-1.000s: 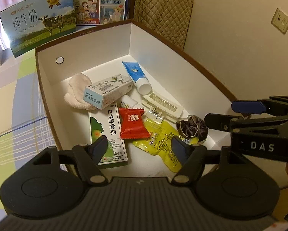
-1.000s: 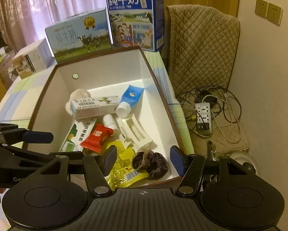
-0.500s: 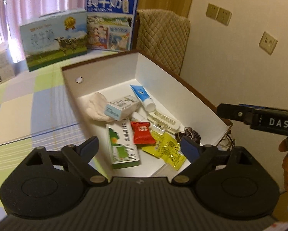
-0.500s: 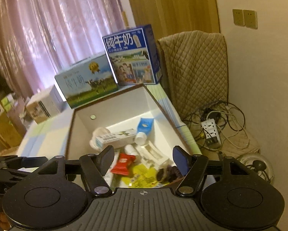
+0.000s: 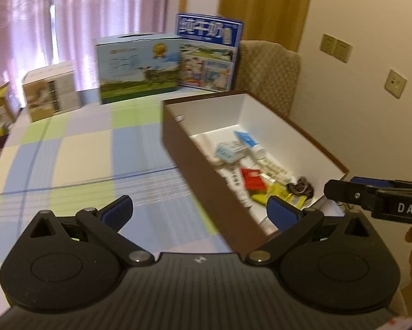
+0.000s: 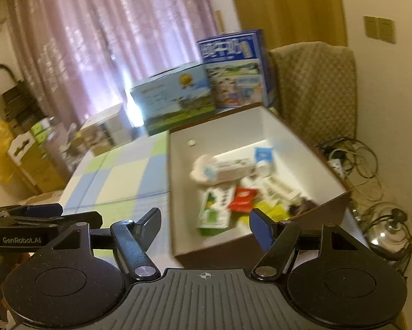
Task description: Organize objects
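Through the left wrist view, the left gripper (image 5: 199, 211) is seen spread wide and empty, its jaws having just been opening, above the checked tablecloth (image 5: 76, 159), while the box (image 5: 203, 165) with the sorted items is kept to its right. From the right wrist view, the right gripper (image 6: 206, 227) is likewise held parted, nothing pinched, jaws just widened; both are judged released because the box's contents, red sachet (image 6: 242, 198) included, are already gathered inside.

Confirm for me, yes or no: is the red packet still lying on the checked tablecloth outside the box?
No: the red packet lies inside the white-lined box, among the other items, not on the tablecloth.
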